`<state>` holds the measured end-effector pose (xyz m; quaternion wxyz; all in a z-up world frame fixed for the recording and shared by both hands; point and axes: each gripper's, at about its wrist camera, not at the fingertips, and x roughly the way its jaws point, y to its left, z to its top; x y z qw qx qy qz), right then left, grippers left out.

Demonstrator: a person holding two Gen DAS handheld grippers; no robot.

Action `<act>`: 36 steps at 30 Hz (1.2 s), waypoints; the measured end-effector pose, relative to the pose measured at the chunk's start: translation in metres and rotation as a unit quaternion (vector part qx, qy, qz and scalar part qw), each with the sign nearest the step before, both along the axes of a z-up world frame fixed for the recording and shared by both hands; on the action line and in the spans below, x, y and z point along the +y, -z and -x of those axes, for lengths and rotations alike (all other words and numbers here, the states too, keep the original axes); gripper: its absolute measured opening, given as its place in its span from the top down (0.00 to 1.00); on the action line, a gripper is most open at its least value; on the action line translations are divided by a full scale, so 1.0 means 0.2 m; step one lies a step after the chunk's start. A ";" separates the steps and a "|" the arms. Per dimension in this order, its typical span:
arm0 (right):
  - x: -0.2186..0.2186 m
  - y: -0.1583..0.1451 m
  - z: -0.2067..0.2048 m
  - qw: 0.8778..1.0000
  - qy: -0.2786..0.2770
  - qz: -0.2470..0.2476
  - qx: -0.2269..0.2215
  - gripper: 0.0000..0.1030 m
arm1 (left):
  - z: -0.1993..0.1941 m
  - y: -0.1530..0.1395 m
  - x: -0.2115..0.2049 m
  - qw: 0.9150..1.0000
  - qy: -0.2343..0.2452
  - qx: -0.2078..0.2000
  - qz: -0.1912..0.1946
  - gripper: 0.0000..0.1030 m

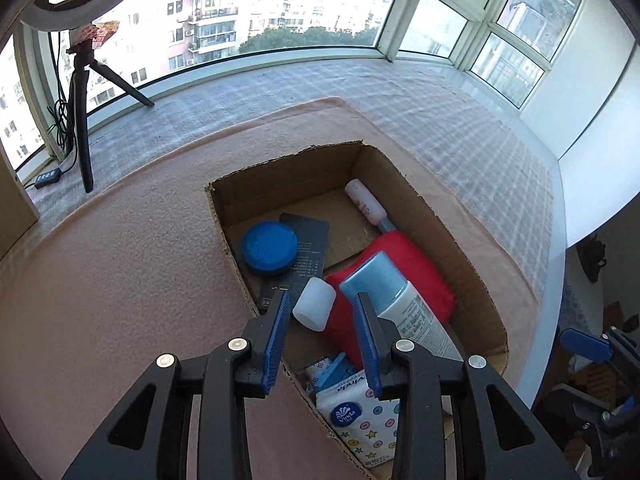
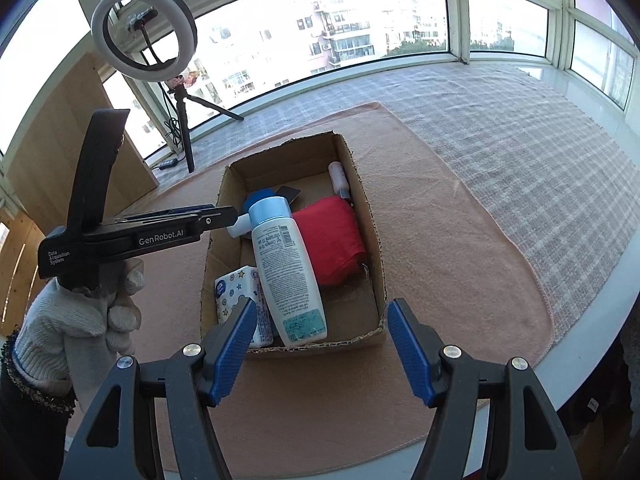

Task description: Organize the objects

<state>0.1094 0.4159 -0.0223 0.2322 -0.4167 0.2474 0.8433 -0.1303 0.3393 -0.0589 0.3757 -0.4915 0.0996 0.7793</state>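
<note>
Cardboard box (image 2: 374, 216) holds a lotion bottle (image 2: 286, 268); both grippers hover open.

Box (image 2: 375, 240) near end: crowded by bottle (image 2: 288, 276), tissues (image 2: 236, 292) and red cloth (image 2: 332, 236).
Box far end: bare floor between blue disc (image 1: 269, 248) and small bottle (image 1: 366, 200).
Mat's (image 2: 460, 264) right edge: open.
Box's left: left gripper (image 2: 236, 216) reaches across.

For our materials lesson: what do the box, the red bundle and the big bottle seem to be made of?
Box: matt brown corrugated cardboard, with ragged, fluted edges.
Red bundle: probably woven cloth, matt, softly folded and creased.
Big bottle: likely plastic, smooth white with a slight sheen, and a pale blue cap.
</note>
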 end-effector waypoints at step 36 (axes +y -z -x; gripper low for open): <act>-0.68 -0.06 0.53 0.981 -0.187 -0.040 0.012 0.34 | -0.41 -0.34 -1.34 0.957 -0.270 0.101 0.030 0.23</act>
